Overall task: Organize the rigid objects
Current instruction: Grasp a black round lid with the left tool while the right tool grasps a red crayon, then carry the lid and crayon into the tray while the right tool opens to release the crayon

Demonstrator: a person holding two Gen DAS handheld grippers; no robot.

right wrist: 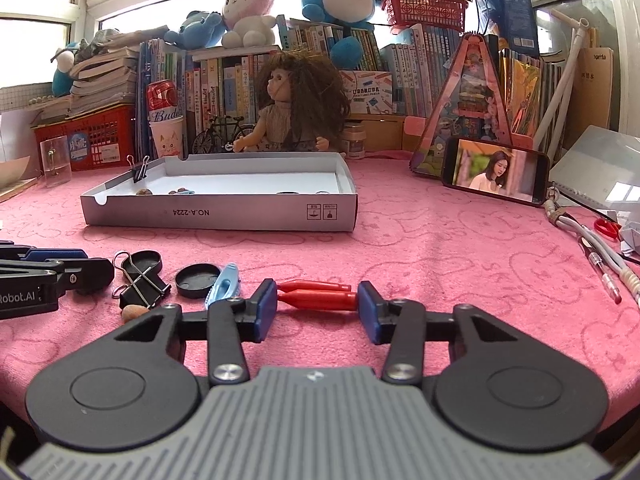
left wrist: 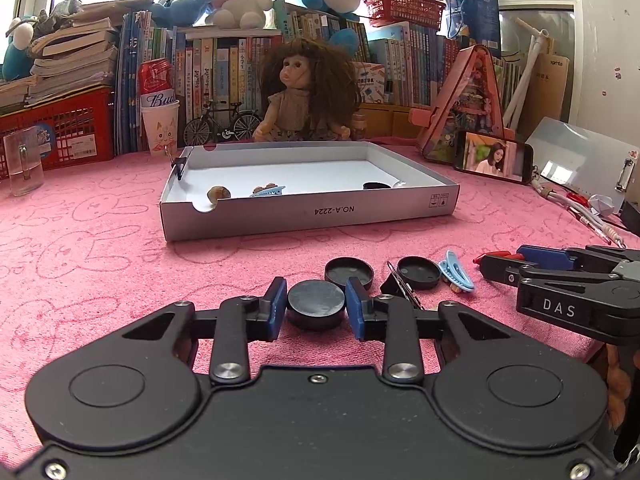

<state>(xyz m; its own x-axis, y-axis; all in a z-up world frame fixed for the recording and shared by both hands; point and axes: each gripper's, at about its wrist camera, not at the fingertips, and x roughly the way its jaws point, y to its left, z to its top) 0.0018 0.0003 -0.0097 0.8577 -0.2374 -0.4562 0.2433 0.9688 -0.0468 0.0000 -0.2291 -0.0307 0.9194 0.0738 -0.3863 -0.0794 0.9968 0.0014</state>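
My left claw [left wrist: 316,306] has its blue pads pressed against the sides of a black round cap [left wrist: 316,307], a flat-topped disc sitting on the pink tabletop [left wrist: 100,264]. My right claw [right wrist: 317,308] stands part-spread around a red clip [right wrist: 318,295] lying crosswise, its right end touching the right pad, the left pad apart from it. Just beyond the left claw lie two more black caps [left wrist: 349,271], hollow side up, a black binder clip [right wrist: 140,284] and a light blue hair clip [left wrist: 456,275]. Farther off sits the white box tray [left wrist: 308,212], already holding a few small things. A doll [left wrist: 308,92] sits behind it, a phone [right wrist: 496,174] to the right.
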